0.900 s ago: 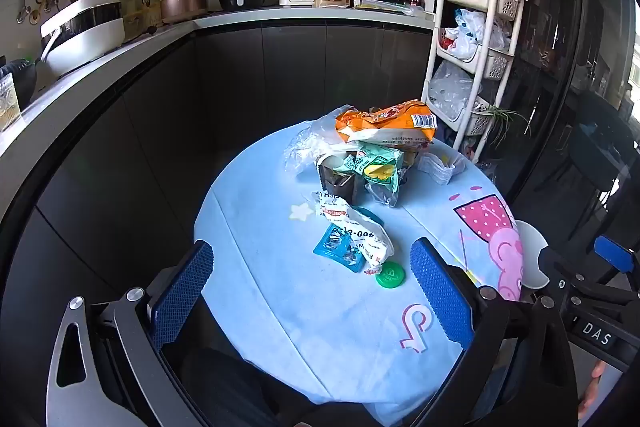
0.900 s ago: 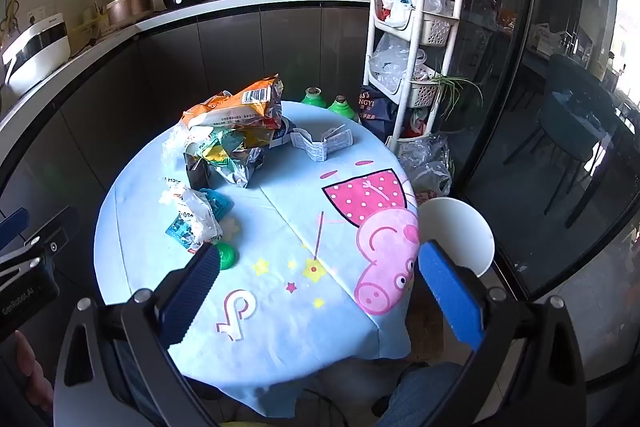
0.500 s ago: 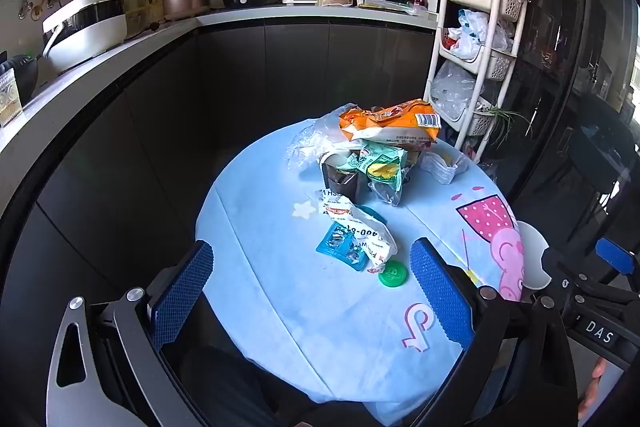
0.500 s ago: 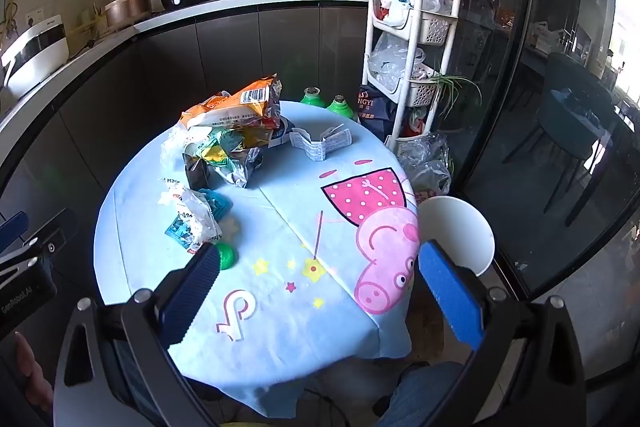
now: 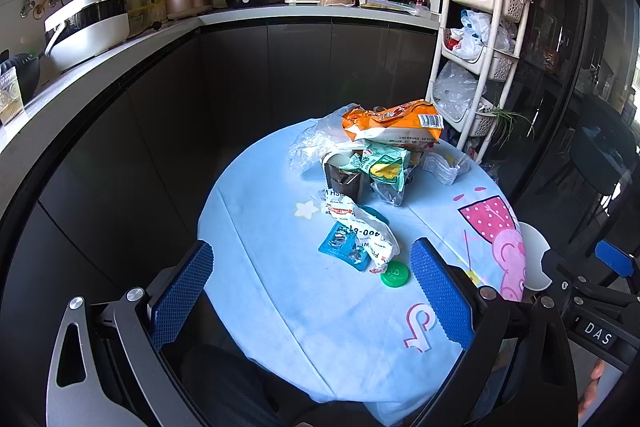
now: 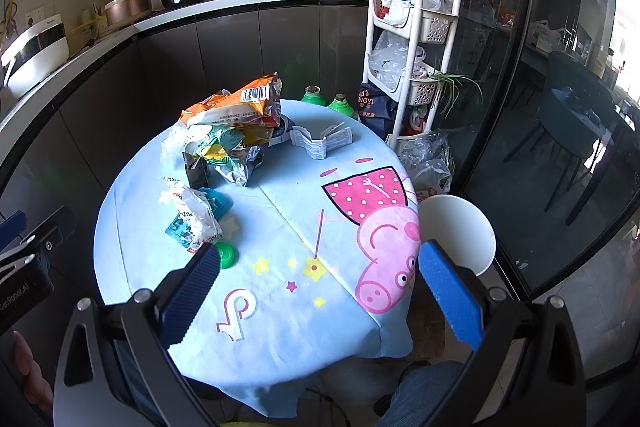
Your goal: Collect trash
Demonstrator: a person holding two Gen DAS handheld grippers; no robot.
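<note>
Both hand-held grippers gape empty, left and right, trash pile beyond.

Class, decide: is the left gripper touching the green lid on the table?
Apart. The left wrist view shows the left gripper open, with blue tablecloth between its fingers and the green lid.

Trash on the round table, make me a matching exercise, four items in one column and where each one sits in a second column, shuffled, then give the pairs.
Items:
1. orange snack bag
2. green cap
3. blue packet
4. folded white leaflet

Places:
A. alone on the cloth, toward the white shelf cart
B. partly under the crumpled white wrapper
C. on top of the trash pile
D. nearest the table's front edge, beside the wrapper's end

Pairs: 1-C, 2-D, 3-B, 4-A
</note>
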